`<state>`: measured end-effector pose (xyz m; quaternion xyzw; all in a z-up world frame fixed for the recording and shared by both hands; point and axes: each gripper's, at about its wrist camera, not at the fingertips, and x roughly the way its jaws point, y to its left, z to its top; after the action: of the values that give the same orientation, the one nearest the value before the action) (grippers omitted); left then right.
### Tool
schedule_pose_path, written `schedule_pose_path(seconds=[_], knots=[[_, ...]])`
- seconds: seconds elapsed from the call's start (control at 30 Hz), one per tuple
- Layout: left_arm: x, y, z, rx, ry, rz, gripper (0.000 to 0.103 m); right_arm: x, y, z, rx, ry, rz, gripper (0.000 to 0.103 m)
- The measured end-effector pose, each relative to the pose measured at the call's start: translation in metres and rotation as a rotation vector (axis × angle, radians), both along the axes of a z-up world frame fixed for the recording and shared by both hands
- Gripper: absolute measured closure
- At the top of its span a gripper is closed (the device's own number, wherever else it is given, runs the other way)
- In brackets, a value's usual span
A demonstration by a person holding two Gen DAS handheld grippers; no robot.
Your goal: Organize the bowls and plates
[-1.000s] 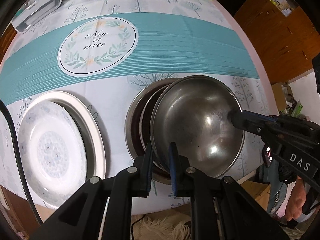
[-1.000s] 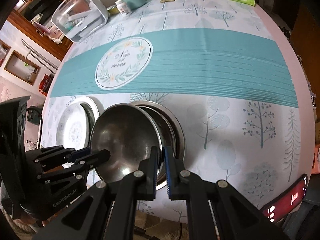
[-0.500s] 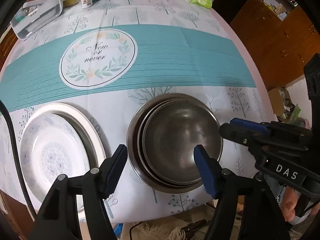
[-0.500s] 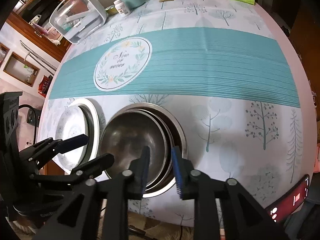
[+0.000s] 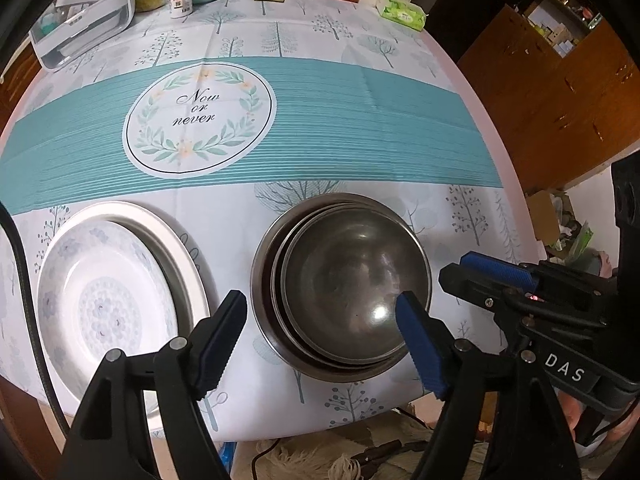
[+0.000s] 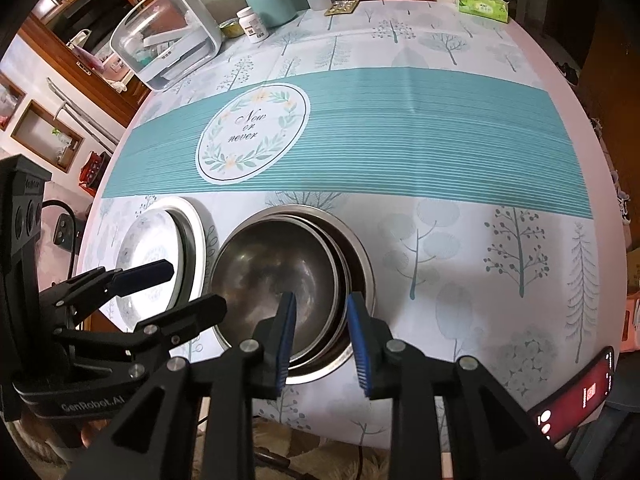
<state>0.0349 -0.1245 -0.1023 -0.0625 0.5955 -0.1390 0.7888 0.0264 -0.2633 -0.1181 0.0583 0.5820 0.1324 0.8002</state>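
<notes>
L gripper (image 5: 322, 320) jaws wide apart, empty. R gripper (image 6: 320, 332) jaws part-open, empty, above nested steel bowls (image 5: 352, 280); plates (image 5: 100, 300) beside, on tabletop (image 5: 360, 120).

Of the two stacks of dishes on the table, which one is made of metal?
The nested steel bowls, the stack nearer the right gripper; the other stack is white patterned plates.

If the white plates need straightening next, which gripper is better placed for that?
Probably the left gripper. It is open and empty, and the white plates lie on its side. The right gripper, also open, hangs over the steel bowls, farther from the plates.
</notes>
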Motion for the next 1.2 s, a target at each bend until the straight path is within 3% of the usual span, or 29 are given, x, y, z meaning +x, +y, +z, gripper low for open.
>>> schedule_pose_path(seconds=[0.33,0.5,0.9,1.2], knots=[[-0.003,0.008,0.009,-0.066,-0.045,0.031,0.023,-0.005,-0.010,0.005,0.033,-0.029,-0.015,0.070],[0.000,0.013,0.004,-0.108,-0.038,0.028,0.020,-0.004,-0.017,0.001,0.052,-0.034,-0.024,0.057],[0.007,0.024,-0.040,-0.275,0.063,0.025,0.020,0.007,-0.027,-0.033,0.121,0.069,-0.064,0.056],[0.016,0.035,-0.069,-0.313,0.168,0.069,0.011,0.011,-0.025,-0.051,0.140,0.122,-0.081,0.056]])
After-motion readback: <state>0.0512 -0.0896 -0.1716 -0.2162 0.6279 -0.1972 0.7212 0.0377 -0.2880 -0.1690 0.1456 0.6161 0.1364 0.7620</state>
